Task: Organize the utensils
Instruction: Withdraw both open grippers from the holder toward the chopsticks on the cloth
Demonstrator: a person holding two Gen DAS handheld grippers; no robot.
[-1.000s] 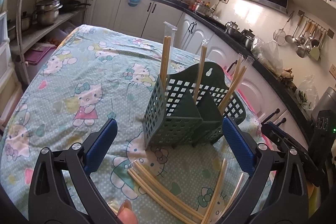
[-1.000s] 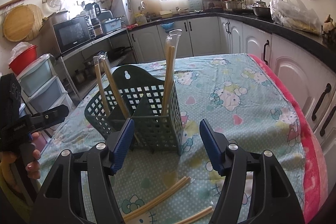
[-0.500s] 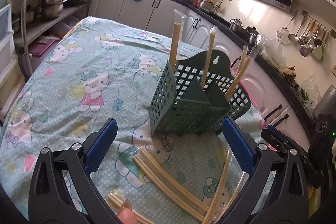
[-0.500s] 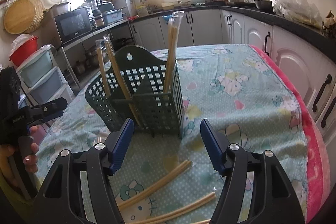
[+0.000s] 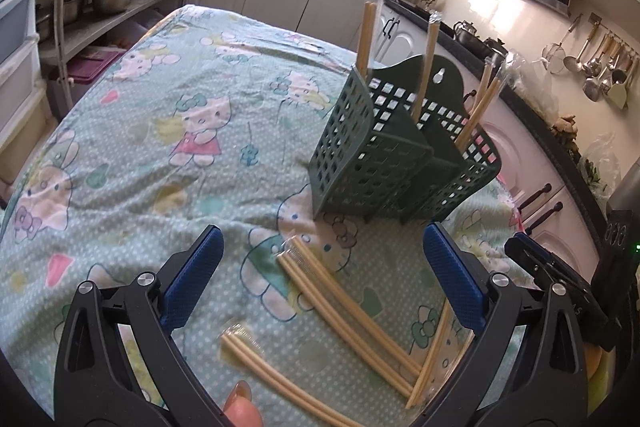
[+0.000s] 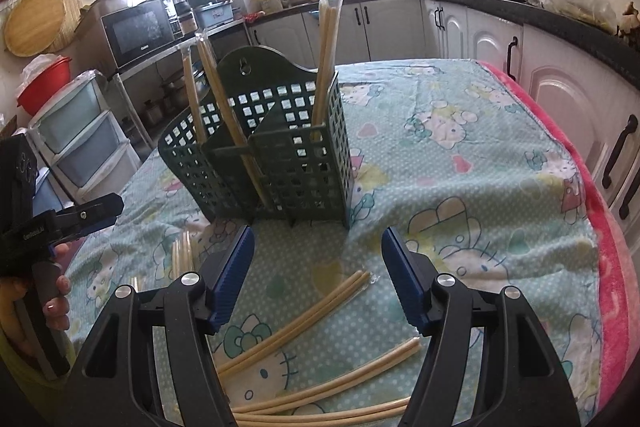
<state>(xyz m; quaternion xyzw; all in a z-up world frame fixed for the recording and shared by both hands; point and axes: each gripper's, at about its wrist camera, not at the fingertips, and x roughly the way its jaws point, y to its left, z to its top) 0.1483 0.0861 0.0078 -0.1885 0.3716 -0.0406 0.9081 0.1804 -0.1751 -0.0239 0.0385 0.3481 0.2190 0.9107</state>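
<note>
Green caddy [image 5: 404,155] with chopsticks, left tongs [image 5: 320,271] spread, right tongs [image 6: 316,277] spread, microwave [image 6: 138,33] in right view only

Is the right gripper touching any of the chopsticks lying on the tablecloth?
Apart. In the right wrist view the right gripper hangs with its jaws open and empty, and patterned cloth shows between its blue pads and the nearest chopstick pair.

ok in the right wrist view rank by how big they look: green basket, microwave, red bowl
1. green basket, largest, though it is nearest the camera
2. microwave
3. red bowl, smallest, partly hidden
</note>
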